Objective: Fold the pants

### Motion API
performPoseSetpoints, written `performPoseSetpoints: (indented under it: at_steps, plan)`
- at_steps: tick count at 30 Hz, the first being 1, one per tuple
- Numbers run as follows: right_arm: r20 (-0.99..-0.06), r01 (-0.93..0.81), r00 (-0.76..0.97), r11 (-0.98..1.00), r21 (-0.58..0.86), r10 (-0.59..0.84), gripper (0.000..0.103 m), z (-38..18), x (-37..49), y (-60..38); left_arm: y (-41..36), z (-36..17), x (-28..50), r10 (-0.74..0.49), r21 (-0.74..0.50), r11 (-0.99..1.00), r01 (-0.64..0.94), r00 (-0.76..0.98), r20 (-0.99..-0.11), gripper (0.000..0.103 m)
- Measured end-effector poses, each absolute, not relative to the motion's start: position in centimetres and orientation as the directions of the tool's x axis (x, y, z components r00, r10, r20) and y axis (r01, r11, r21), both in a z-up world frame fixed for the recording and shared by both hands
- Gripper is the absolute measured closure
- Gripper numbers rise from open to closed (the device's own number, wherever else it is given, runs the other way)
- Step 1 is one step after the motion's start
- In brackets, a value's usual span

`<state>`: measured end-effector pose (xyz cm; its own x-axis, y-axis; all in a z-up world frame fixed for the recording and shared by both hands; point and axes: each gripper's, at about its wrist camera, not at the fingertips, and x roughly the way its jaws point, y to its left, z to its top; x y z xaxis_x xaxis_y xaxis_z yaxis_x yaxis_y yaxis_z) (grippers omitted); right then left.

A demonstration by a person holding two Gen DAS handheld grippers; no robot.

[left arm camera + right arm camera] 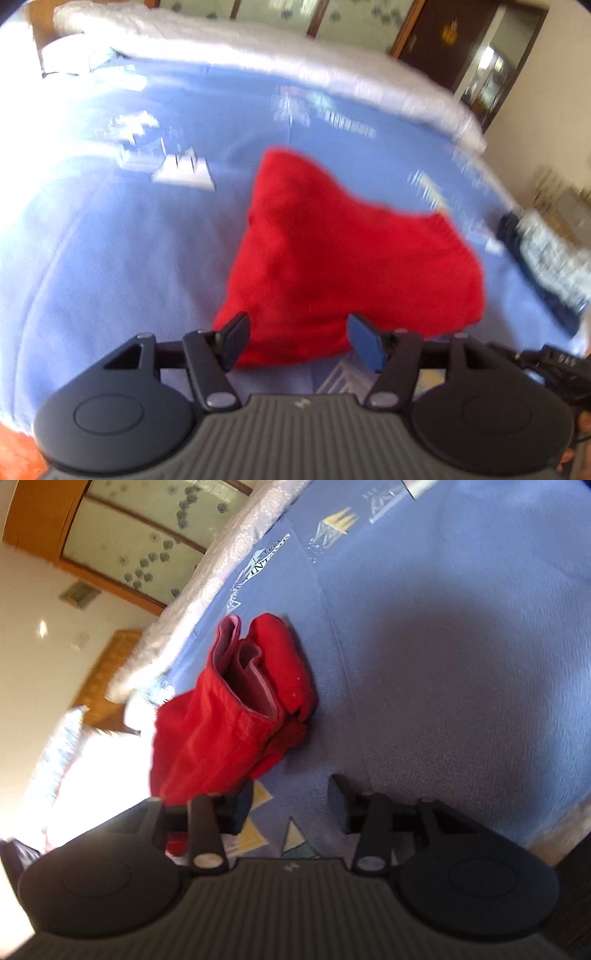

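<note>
fig. two wrist views, one instant. red pants [343,254] lie as a folded bundle on the blue bedspread [110,240] of a bed, no part lifted

left claw [301,339]: jaws apart, nothing pinched; near hem of the bundle shows in the gap betw. the fingers [236,339] but pads do not press it. the bundle lies straight ahead of this claw & a little to its right, tapering away toward the far side of the bed. long axis runs roughly away from the camera

right claw [291,805]: jaws apart, empty, only bedspread betw. them. in this view the pants [221,716] lie ahead & to the claw's left, open waistband w/ pale pink lining [251,672] turned up toward the far edge; left finger sits just beside the bundle's near corner, contact cannot be told

key relation: left claw is lined up on the near edge, right claw is offset to one side, so the left looks the nearer & better placed for any further fold or smoothing; judged, the fold seems largely done

hard to read: both views motion-blurred; how many layers the bundle has is hidden; whether legs are tucked evenly underneath cannot be seen; dark & patterned fabric [546,266] at the bed's right edge is too smeared to name; white quilt [258,48] along the far side is washed out by glare
</note>
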<state>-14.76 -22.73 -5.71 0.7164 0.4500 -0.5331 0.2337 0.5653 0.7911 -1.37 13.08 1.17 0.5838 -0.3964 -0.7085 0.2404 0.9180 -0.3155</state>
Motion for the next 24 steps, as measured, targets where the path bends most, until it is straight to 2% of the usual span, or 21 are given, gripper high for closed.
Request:
performPoseSetpoints:
  at_steps: [1,3,7,11,19,24]
  plan:
    - [-0.517,0.243,0.720,0.530,0.812,0.463,0.045,-5.7,-15.0,-23.3,13.8,1.6,-1.3,-0.401,-0.329,0.915,0.232,0.601,-0.692,0.026]
    - [-0.504,0.244,0.736,0.518,0.820,0.452,0.040,-5.1,-15.5,-24.2,15.1,1.9,-0.5,-0.383,-0.346,0.919,0.188,0.623,-0.682,0.011]
    - [-0.510,0.211,0.762,0.591,0.778,0.399,0.027,-3.5,-15.0,-24.7,16.9,0.0,2.0,-0.398,-0.412,0.904,0.111,0.568,-0.720,0.011]
    - [-0.501,0.184,0.756,0.597,0.781,0.422,0.025,-3.4,-12.3,-24.8,16.9,-1.8,4.2,-0.462,-0.480,0.871,0.104,0.502,-0.731,0.010]
    - [-0.504,0.128,0.730,0.633,0.764,0.462,0.022,-3.6,-8.7,-23.8,14.6,-2.7,6.9,-0.441,-0.421,0.894,0.154,0.467,-0.766,0.009]
    - [-0.594,0.152,0.687,0.717,0.680,0.418,0.022,-4.2,-7.5,-23.0,13.0,-3.7,7.4,-0.375,-0.337,0.927,0.166,0.447,-0.812,0.009]
